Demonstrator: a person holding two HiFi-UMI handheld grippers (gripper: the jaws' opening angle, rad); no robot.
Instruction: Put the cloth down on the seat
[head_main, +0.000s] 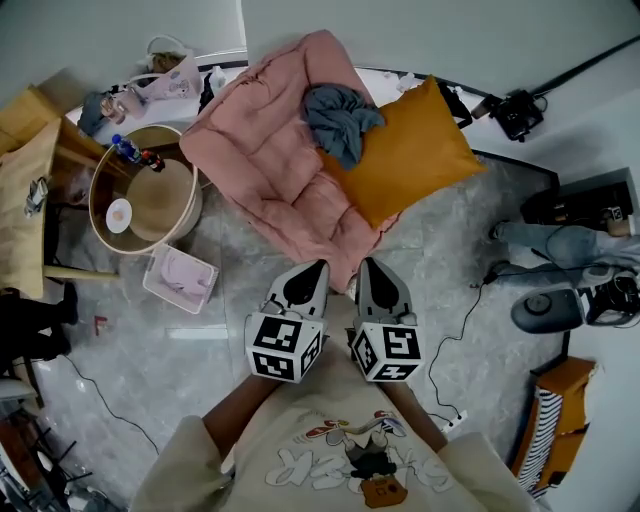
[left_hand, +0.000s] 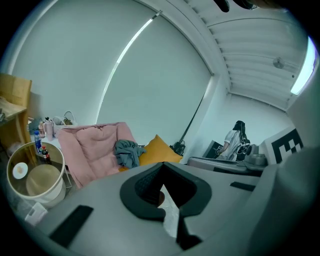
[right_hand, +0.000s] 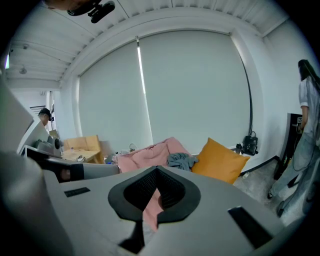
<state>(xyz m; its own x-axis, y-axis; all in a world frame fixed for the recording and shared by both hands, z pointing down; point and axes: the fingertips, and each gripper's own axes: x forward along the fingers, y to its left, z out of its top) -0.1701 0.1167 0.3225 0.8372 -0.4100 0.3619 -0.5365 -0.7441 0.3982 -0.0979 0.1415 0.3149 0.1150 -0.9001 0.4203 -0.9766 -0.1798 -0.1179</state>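
A crumpled grey-blue cloth (head_main: 340, 115) lies on the upper part of the pink padded seat (head_main: 265, 165), up against an orange cushion (head_main: 412, 150). Both grippers hang close to my body, short of the seat's near end. My left gripper (head_main: 319, 266) and my right gripper (head_main: 364, 262) point toward the seat side by side, jaws shut, with nothing in them. The left gripper view shows its shut tips (left_hand: 162, 166) below the distant cloth (left_hand: 127, 152) and seat (left_hand: 90, 145). In the right gripper view, the shut tips (right_hand: 156, 170) sit under the cloth (right_hand: 181, 160) and the cushion (right_hand: 220, 162).
A round wooden side table (head_main: 100, 215) with bottles (head_main: 135, 152) stands left of the seat, with a white box (head_main: 180, 278) on the floor by it. A wooden desk (head_main: 25, 190) is far left. A camera on a stand (head_main: 515, 112), a person's legs (head_main: 555, 240) and floor cables lie to the right.
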